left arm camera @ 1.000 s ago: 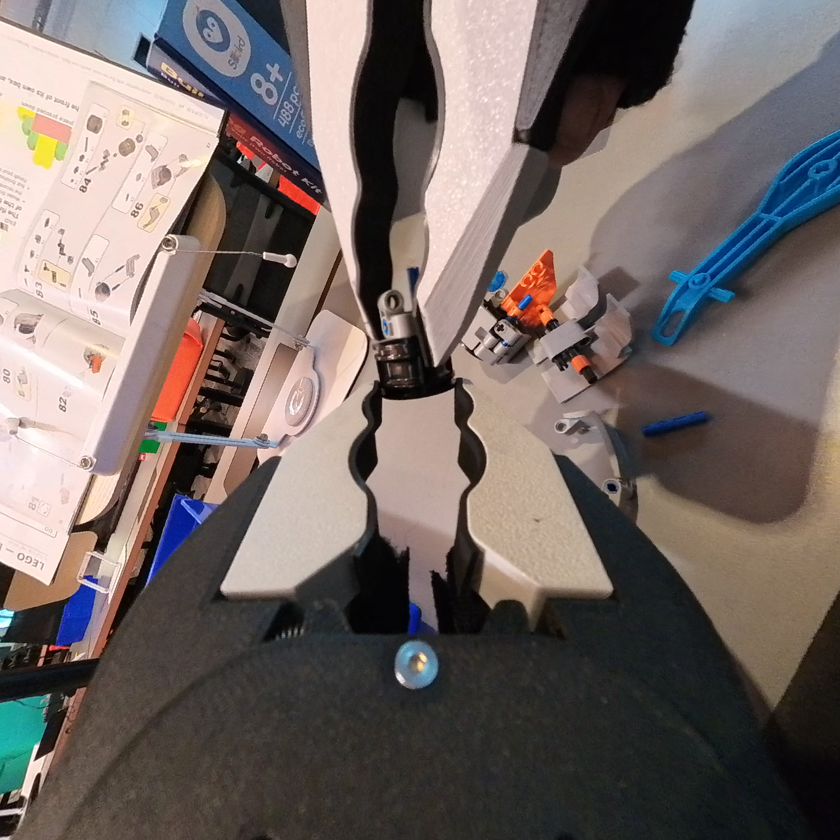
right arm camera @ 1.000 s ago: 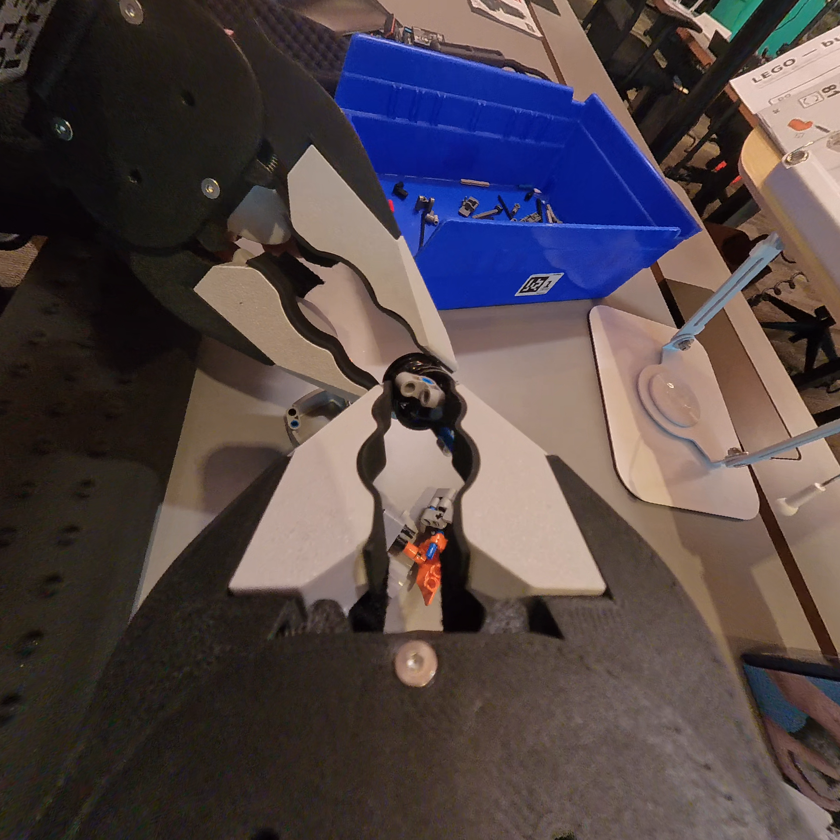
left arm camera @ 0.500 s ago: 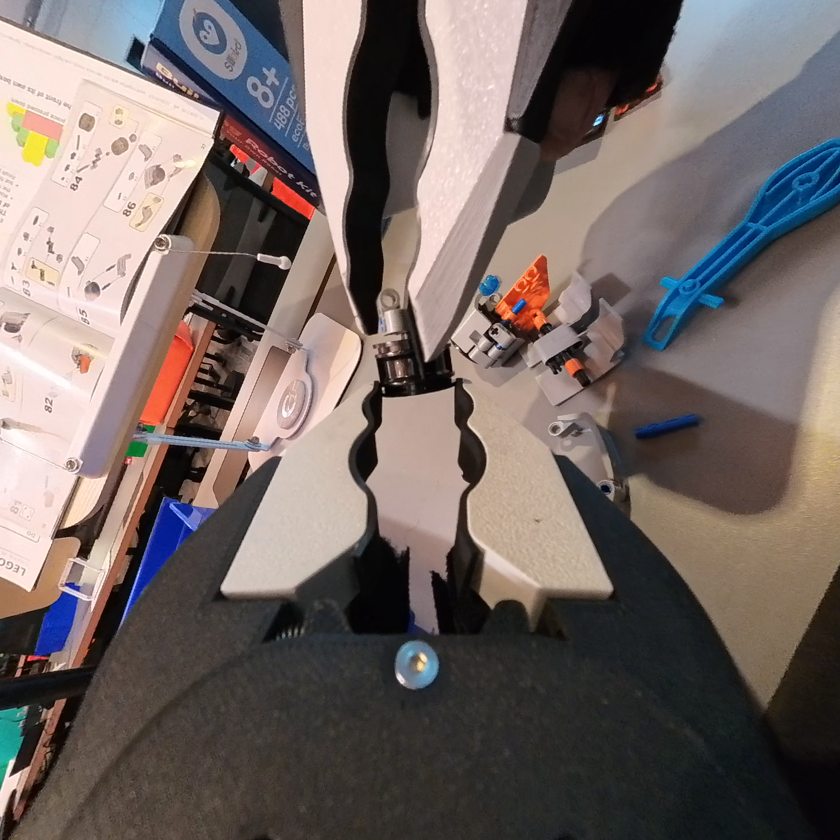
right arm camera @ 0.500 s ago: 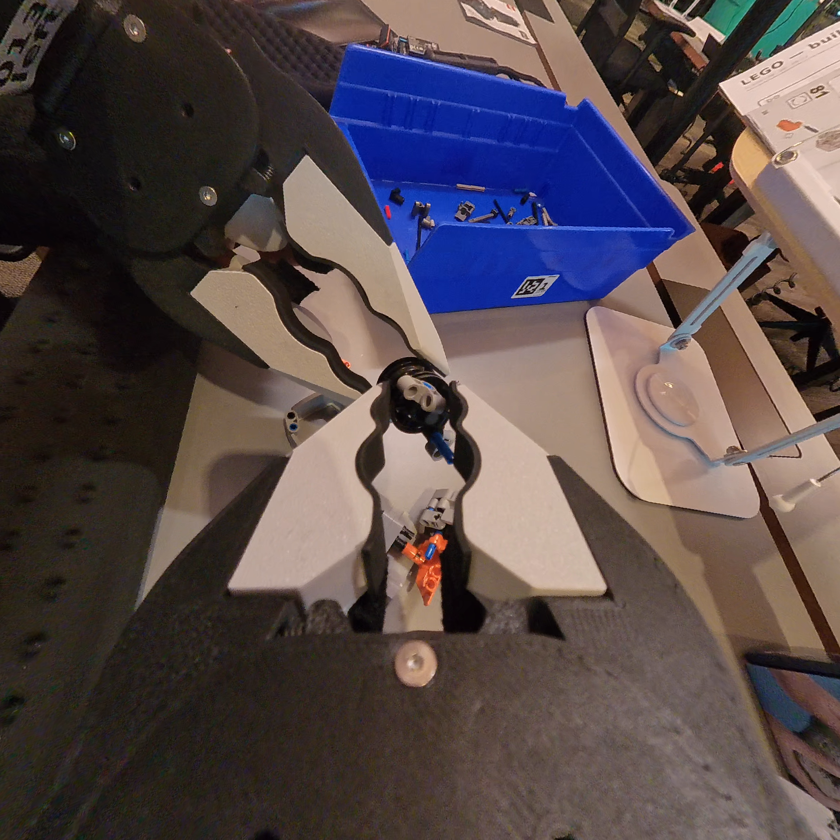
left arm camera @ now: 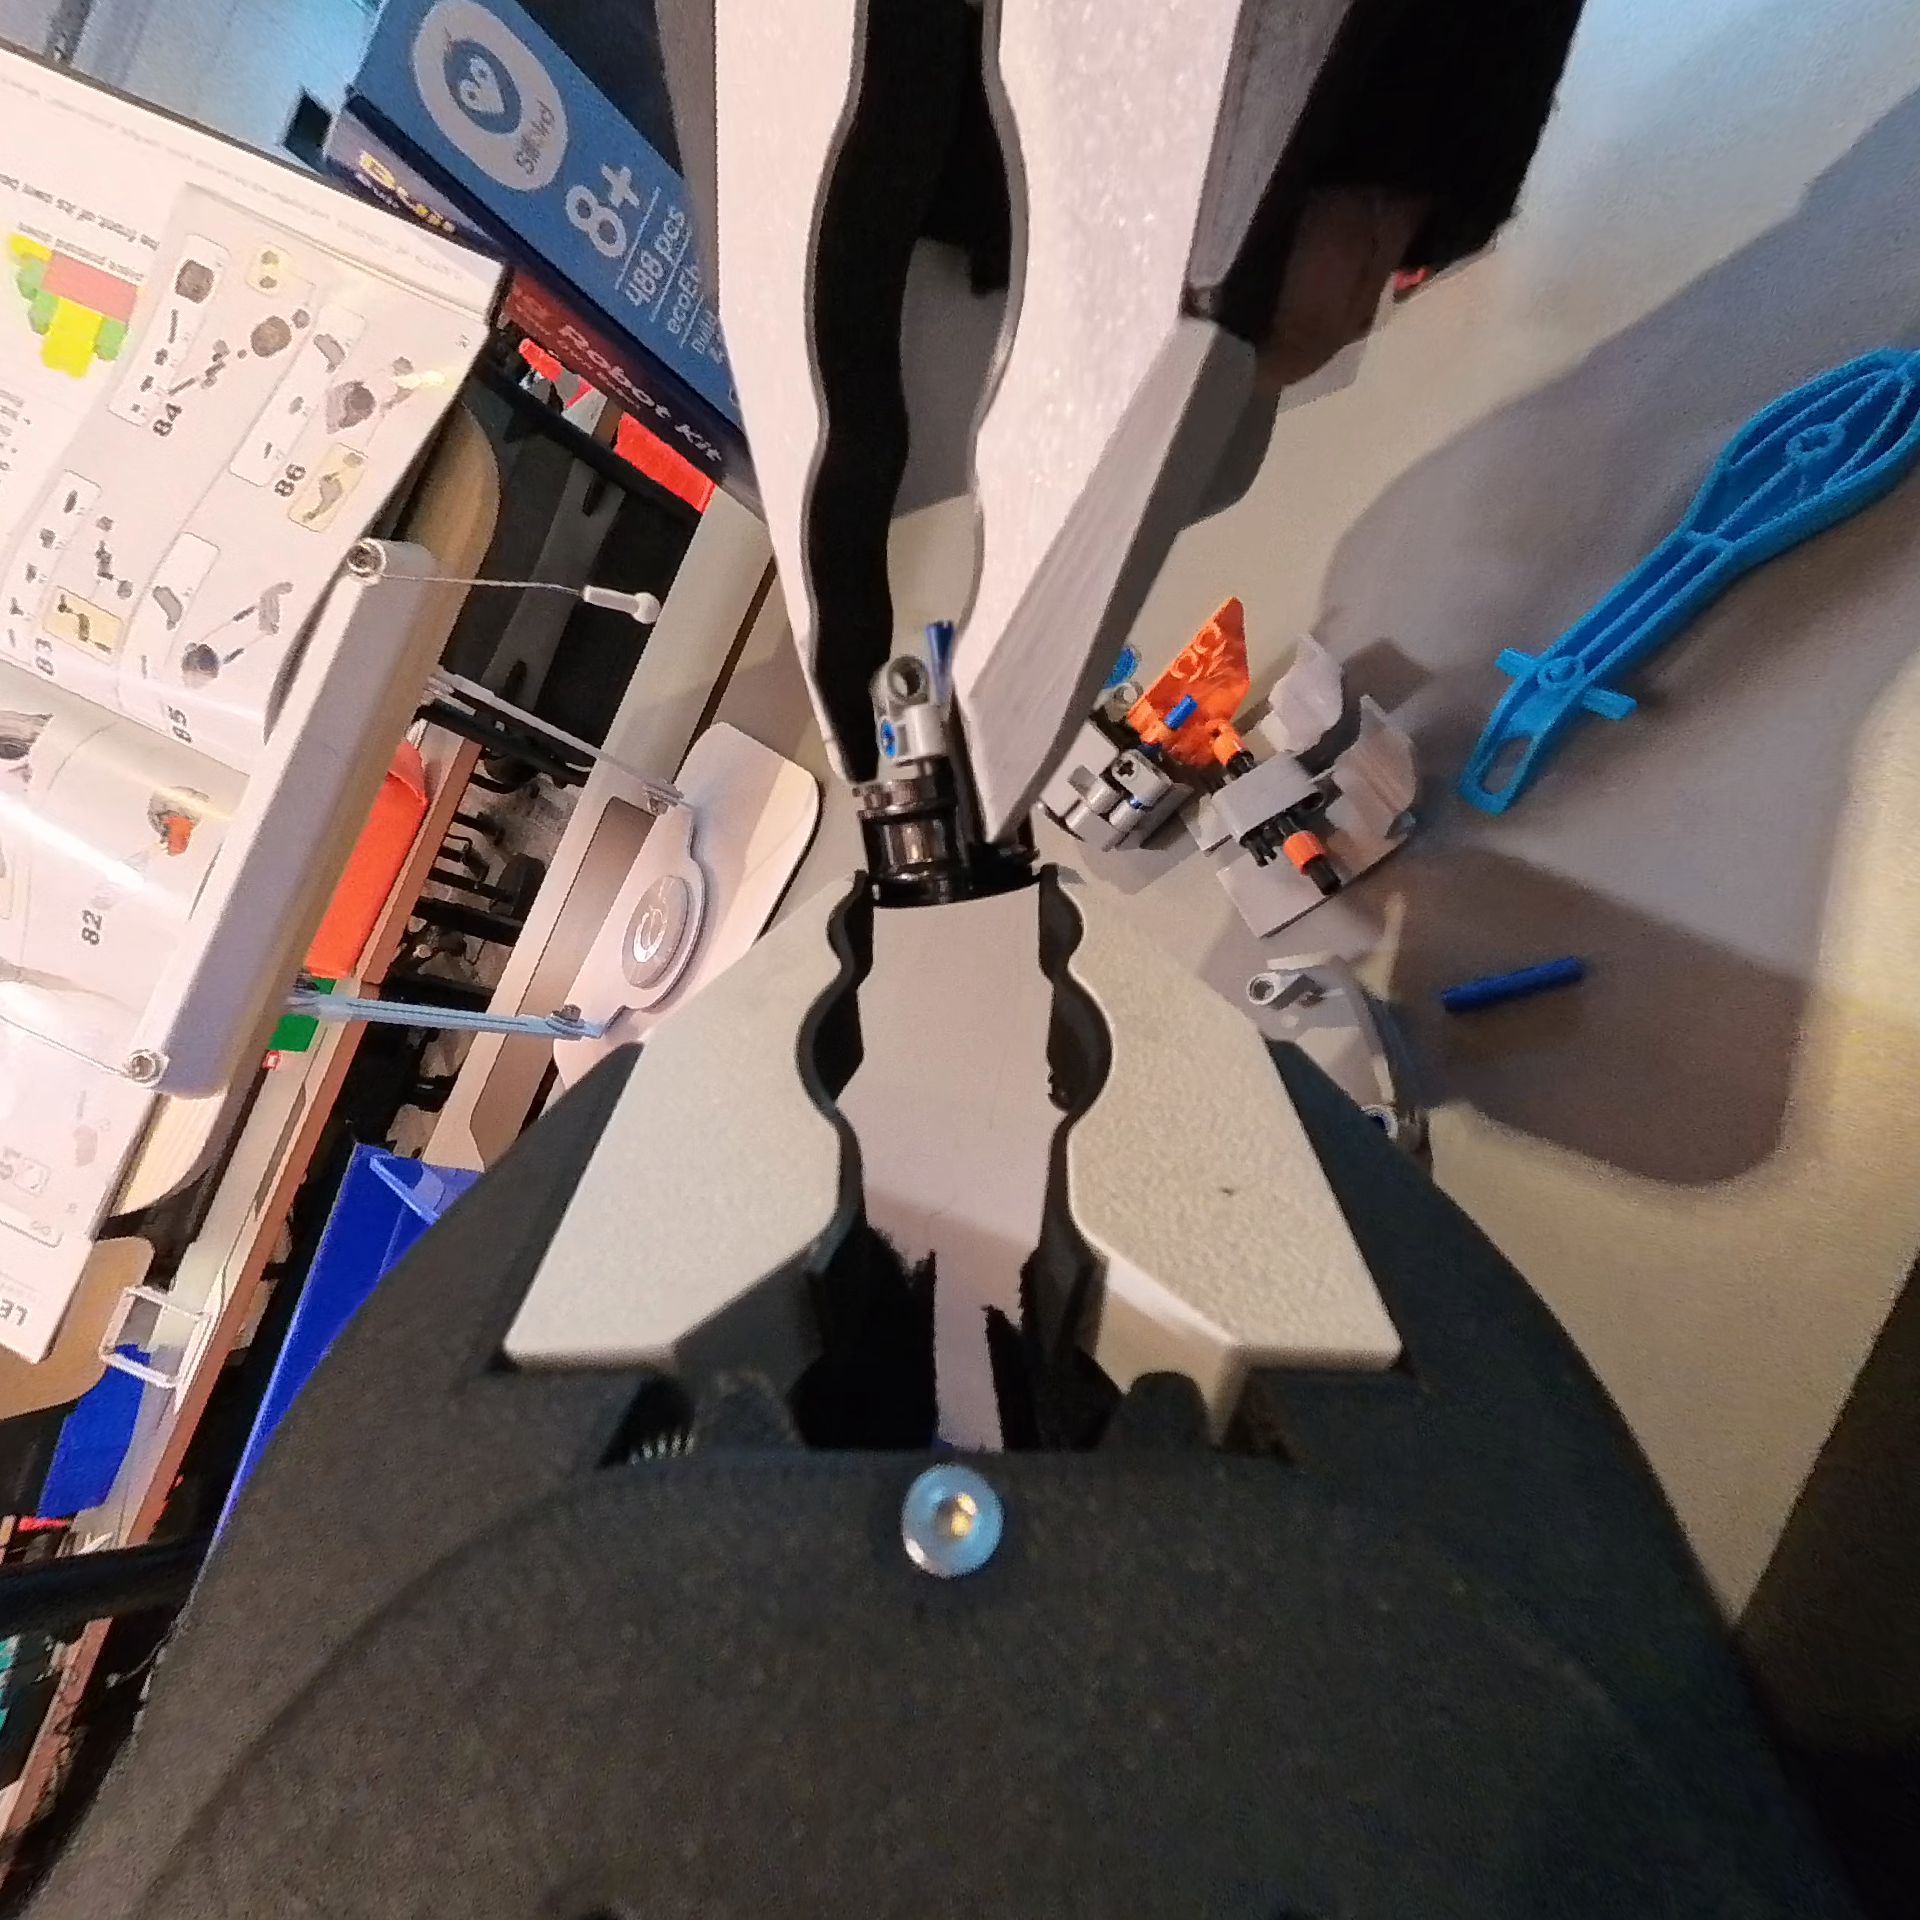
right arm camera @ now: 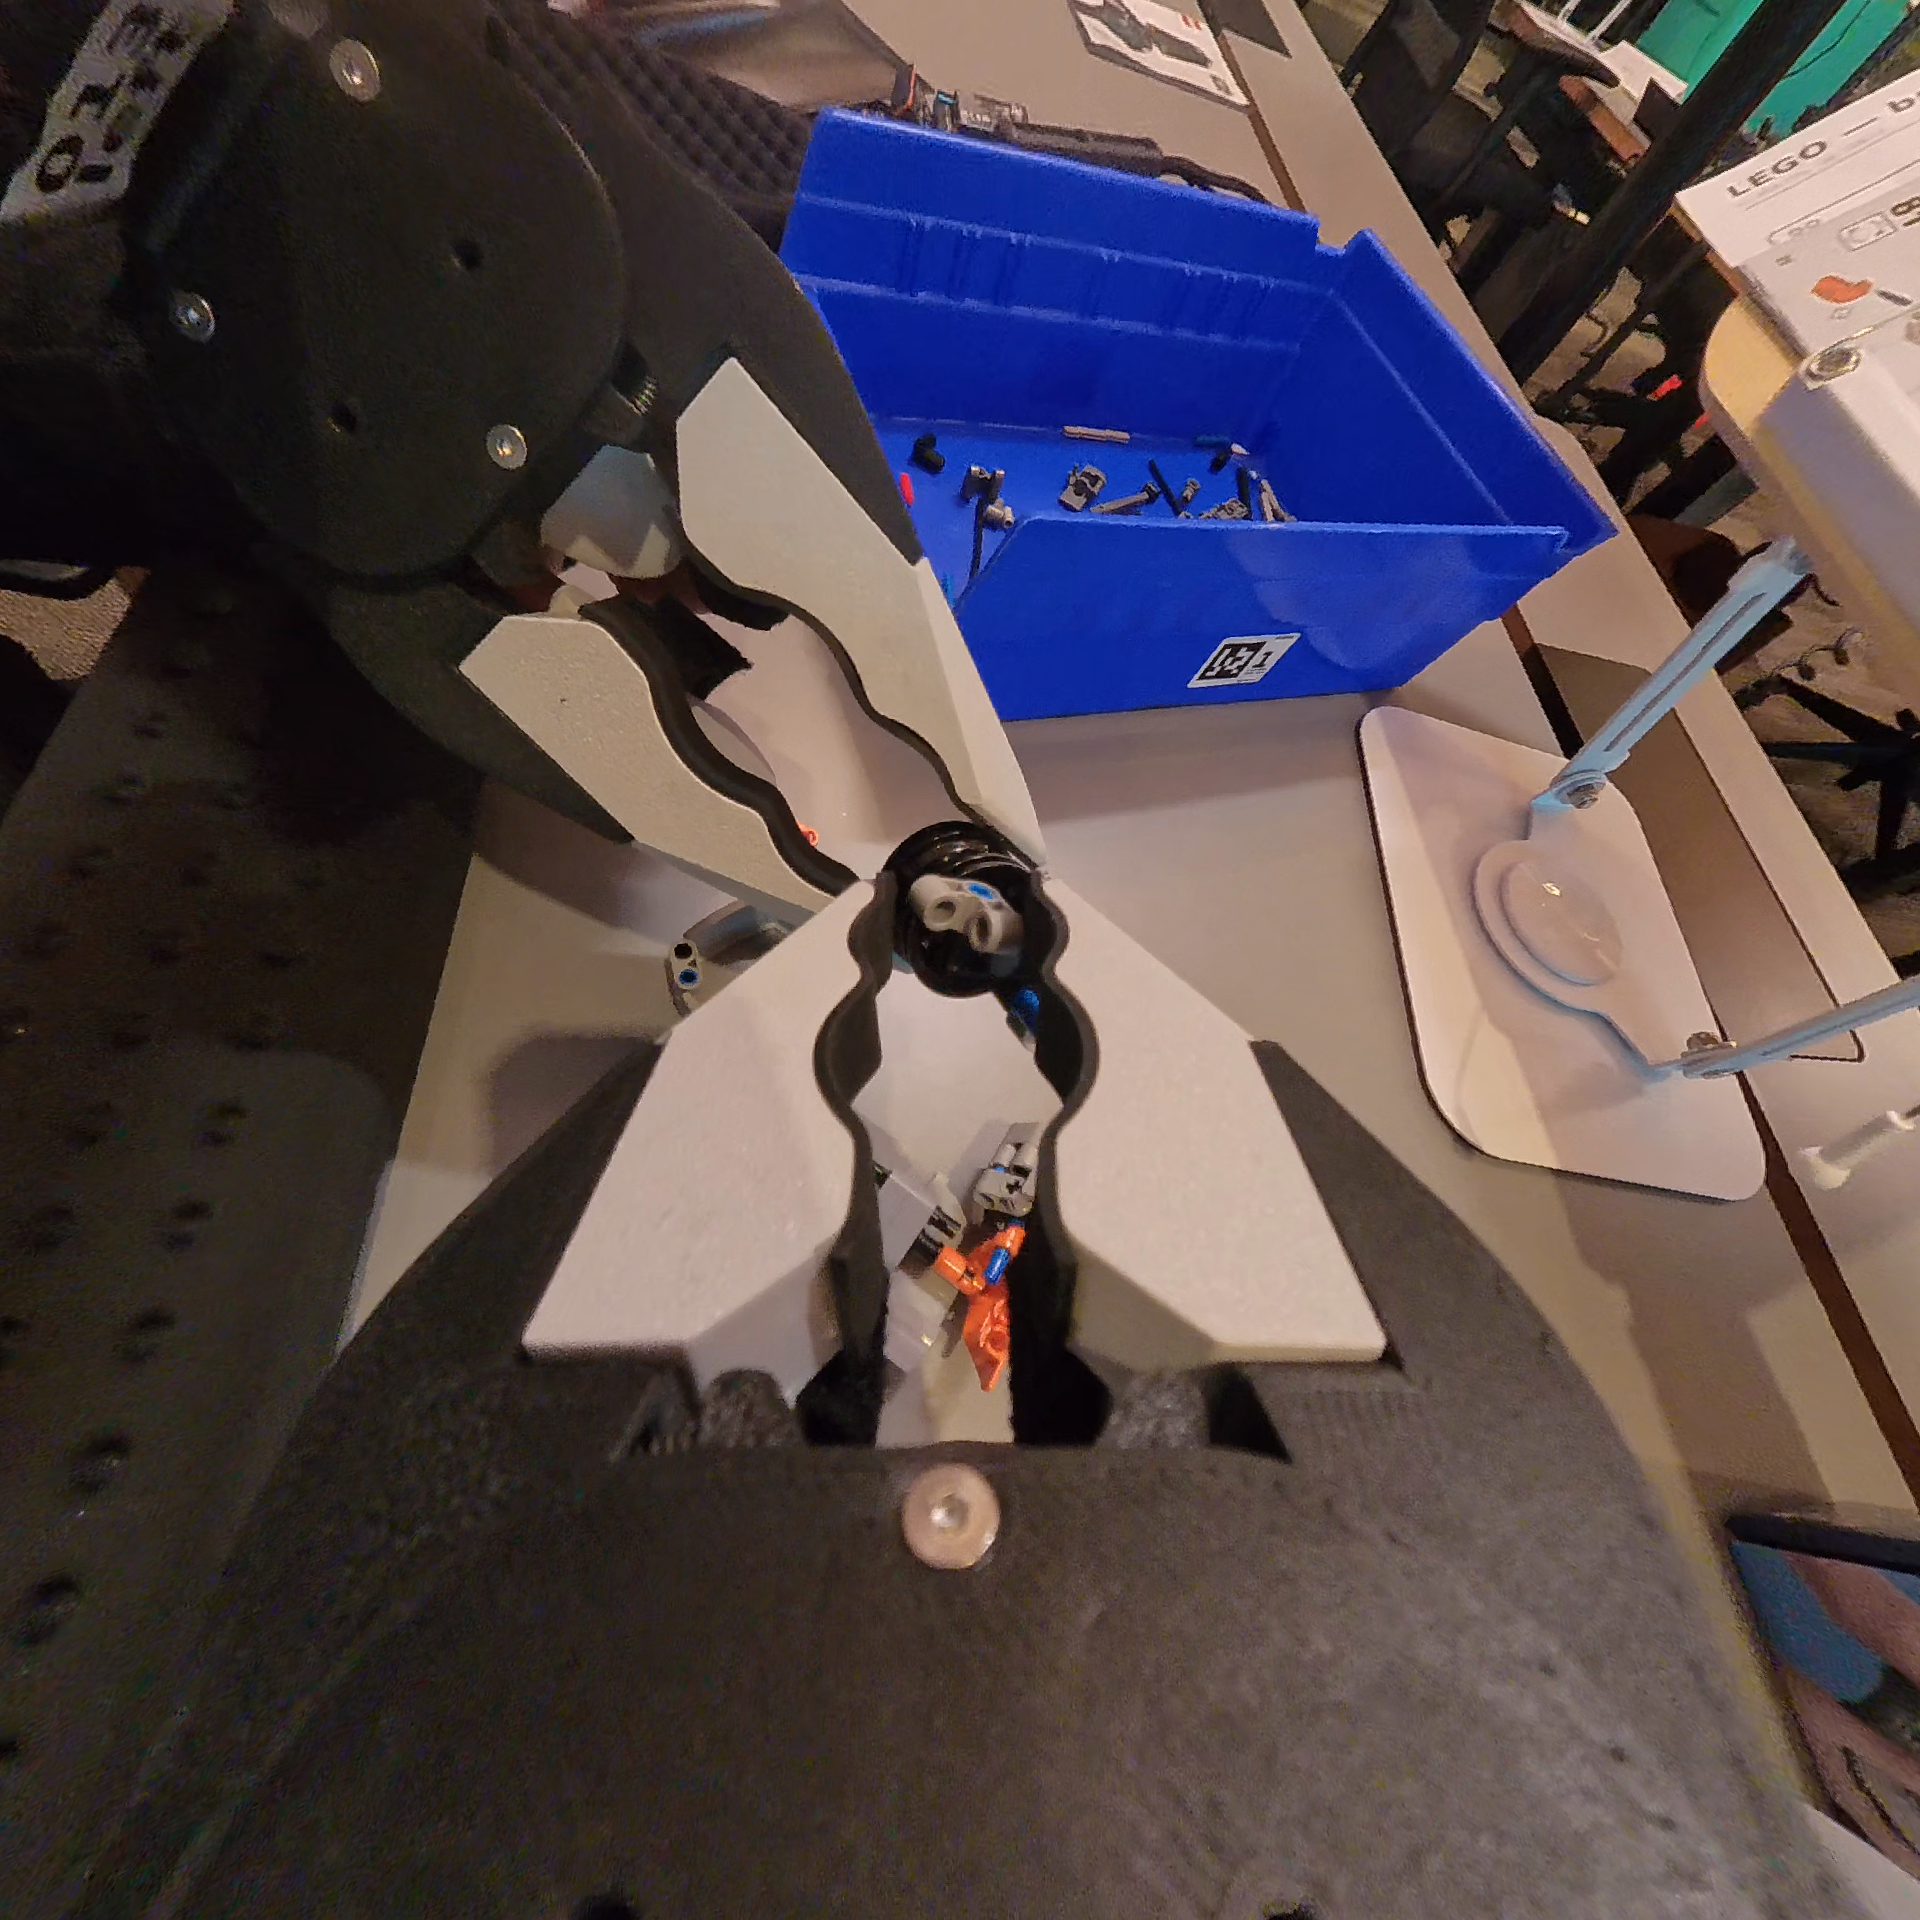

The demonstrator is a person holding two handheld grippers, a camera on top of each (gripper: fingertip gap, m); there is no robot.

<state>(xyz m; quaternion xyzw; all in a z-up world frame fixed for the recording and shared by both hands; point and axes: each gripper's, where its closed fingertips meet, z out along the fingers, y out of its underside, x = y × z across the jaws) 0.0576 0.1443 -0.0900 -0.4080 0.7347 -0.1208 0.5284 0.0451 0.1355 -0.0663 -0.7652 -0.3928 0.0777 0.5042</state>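
Grippers (left arm camera: 951, 883) (right arm camera: 961, 914) pinch one wheel piece (right arm camera: 961, 925) above scattered bricks (left arm camera: 1226, 790).

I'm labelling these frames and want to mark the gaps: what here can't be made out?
- Black spring part, left wrist view: its lower end is hidden behind the left gripper fingertips.
- Same part, right wrist view: the right gripper covers its sides.
- Small pieces in the blue bin: too small to identify.
- Grey-orange assembly: mostly hidden by the fingers.

Grey table (right arm camera: 1195, 862) bears blue bin (right arm camera: 1247, 613), white stand base (right arm camera: 1538, 997).
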